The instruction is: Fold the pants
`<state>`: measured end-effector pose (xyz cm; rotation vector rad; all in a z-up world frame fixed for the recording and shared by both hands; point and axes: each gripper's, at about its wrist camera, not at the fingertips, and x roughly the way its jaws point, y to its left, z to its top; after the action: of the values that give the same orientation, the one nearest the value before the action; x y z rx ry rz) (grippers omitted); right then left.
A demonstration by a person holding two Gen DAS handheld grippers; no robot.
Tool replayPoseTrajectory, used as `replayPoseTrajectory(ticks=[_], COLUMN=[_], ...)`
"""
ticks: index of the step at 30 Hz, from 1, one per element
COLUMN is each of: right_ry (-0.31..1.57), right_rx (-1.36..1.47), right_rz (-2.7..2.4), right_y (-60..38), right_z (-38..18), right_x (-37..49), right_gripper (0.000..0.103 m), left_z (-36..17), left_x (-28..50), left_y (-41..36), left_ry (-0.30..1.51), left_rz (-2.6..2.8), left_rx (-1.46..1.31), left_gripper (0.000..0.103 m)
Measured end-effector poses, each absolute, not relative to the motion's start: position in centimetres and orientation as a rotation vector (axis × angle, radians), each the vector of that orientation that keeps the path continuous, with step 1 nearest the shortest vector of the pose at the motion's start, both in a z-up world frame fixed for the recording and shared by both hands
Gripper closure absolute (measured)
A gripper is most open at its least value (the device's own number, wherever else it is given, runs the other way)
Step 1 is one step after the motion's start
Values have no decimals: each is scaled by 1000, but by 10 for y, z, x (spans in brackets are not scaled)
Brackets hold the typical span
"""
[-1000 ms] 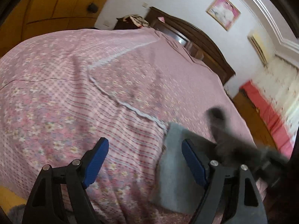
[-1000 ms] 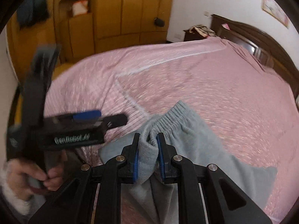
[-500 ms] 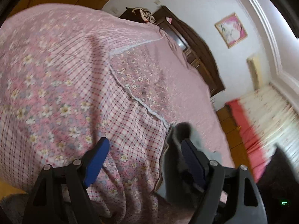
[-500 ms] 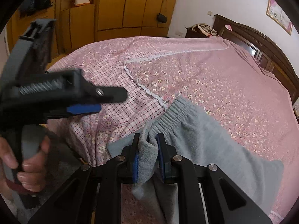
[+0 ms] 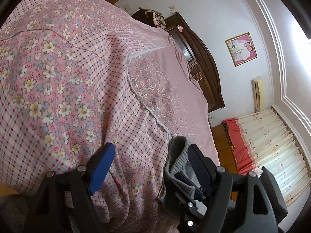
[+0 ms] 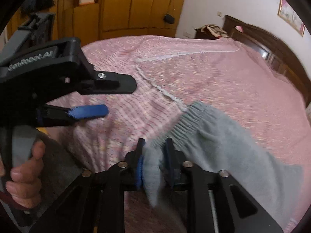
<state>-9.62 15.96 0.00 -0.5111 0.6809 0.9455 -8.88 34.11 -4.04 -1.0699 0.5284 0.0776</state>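
Grey pants (image 6: 223, 136) lie on the pink floral bedspread (image 6: 213, 73), with the ribbed waistband (image 6: 180, 124) towards me. My right gripper (image 6: 153, 155) is shut on a fold of the waistband corner. My left gripper (image 5: 149, 161) is open, its blue pads wide apart over the bedspread's near edge, just left of the pants (image 5: 178, 155). In the right wrist view the left gripper (image 6: 97, 101) shows at the left, held by a hand, open, apart from the pants.
A dark wooden headboard (image 5: 202, 68) stands at the far end of the bed. Wooden wardrobes (image 6: 126, 5) line the wall behind. Red-trimmed curtains (image 5: 262, 145) hang at the right. The bedspread drapes over the near bed edge (image 5: 116, 203).
My left gripper has swung in towards the waistband, still open. My right gripper has kept its grip and pulled the waistband nearer the bed's edge.
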Motion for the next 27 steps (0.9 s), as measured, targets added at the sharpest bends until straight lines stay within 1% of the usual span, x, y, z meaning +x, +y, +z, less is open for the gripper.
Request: replayPoseTrajectory(ticks=[4, 7, 8, 9, 11, 14, 18, 22, 24, 27], right_ry=[732, 760, 783, 807, 854, 878, 950, 1063, 1113, 1175], right_rx=[-214, -29, 11, 40, 91, 113, 207, 409, 505, 643], right_rz=[1155, 1203, 1216, 1222, 1201, 1098, 968, 890, 906, 973], right_y=[137, 91, 73, 56, 6, -70, -155, -214, -225, -224], right_z=[15, 44, 52, 59, 73, 77, 54, 9, -17, -46], right_x=[-86, -65, -56, -47, -22, 5, 35, 62, 73, 86], right_gripper=[68, 63, 56, 46, 39, 37, 36, 35, 35, 35], left_z=[-38, -43, -43, -42, -40, -30, -4, 23, 29, 18], left_x=[-80, -80, -81, -82, -81, -76, -68, -62, -51, -29], left_y=[336, 345, 347, 348, 345, 334, 304, 261, 243, 232], left_ry=[516, 445, 425, 411, 418, 445, 447, 425, 459, 526], left_rz=[71, -34, -50, -48, -33, -15, 9, -57, -102, -120], left_rx=[-1095, -1186, -1201, -1204, -1176, -1085, -881, -661, -617, -633], left_gripper=[22, 22, 22, 22, 22, 22, 22, 22, 22, 22])
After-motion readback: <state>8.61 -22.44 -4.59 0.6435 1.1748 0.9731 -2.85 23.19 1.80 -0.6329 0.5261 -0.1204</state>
